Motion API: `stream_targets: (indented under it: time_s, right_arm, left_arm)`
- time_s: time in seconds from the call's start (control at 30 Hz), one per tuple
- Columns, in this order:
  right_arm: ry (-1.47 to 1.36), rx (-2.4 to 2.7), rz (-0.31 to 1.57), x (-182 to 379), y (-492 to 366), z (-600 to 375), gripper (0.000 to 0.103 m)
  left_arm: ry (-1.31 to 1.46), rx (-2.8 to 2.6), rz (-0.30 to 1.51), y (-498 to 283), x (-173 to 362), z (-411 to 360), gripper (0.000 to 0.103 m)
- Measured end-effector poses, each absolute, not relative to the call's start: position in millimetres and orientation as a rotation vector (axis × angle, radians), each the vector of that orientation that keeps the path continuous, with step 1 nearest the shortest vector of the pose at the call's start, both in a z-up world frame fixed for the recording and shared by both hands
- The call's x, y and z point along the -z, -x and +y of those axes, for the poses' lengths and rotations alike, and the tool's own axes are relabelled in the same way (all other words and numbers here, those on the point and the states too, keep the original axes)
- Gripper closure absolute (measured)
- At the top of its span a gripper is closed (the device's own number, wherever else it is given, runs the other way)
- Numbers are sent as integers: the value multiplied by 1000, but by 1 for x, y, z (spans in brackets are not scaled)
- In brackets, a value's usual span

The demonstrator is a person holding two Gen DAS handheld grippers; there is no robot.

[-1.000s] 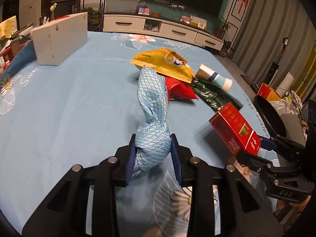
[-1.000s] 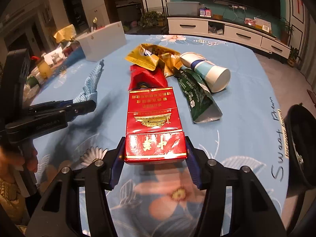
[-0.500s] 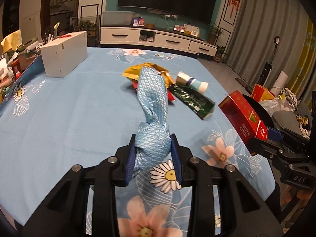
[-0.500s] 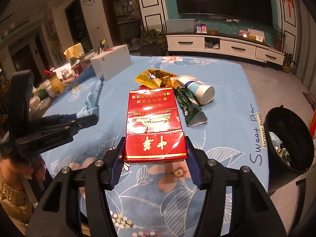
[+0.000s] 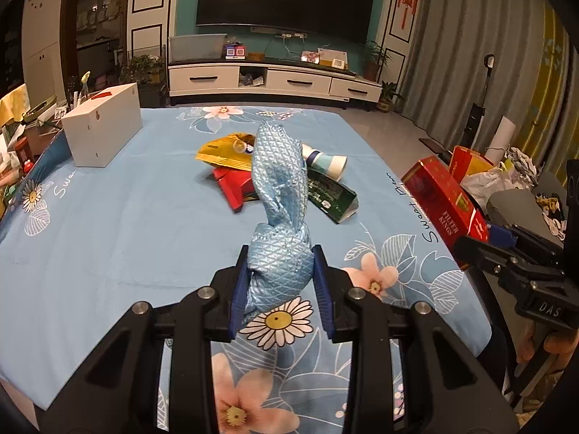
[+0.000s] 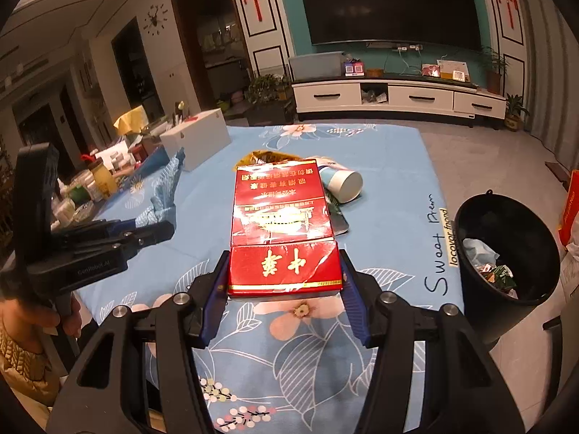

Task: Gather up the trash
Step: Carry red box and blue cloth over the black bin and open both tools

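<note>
My left gripper [image 5: 280,282] is shut on a twisted blue cloth [image 5: 278,195] and holds it above the near part of the table. My right gripper [image 6: 284,282] is shut on a red carton [image 6: 280,217], held above the table's right front; the carton also shows in the left wrist view [image 5: 443,199]. On the blue flowered tablecloth [image 5: 126,217] lie a yellow bag [image 5: 224,152], a red packet [image 5: 235,188], a dark green pouch [image 5: 331,195] and a paper cup [image 5: 325,161]. A black trash bin [image 6: 506,249] stands off the table's right side.
A white box [image 5: 101,130] stands at the table's far left. Jars and clutter [image 6: 90,181] sit beyond the left edge. Bags and a red-yellow box [image 5: 481,166] lie on the floor to the right. A TV cabinet [image 5: 271,79] lines the far wall.
Both grippers have pulled back and risen from the trash pile, each keeping its item. The bin has come into full view on the right.
</note>
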State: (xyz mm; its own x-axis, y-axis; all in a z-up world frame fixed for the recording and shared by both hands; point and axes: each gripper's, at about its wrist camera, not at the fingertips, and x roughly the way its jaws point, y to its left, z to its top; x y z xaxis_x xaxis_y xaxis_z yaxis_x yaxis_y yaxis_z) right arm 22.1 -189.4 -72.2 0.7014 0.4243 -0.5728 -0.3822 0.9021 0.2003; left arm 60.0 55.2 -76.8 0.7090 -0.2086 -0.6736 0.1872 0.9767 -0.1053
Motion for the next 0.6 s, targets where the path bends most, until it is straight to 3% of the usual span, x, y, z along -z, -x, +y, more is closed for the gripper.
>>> stream_targets:
  time_s: [0.6]
  right_arm:
    - [-202, -290, 597, 72, -29, -277, 47]
  left_arm:
    - [15, 375, 771, -85, 72, 4, 69]
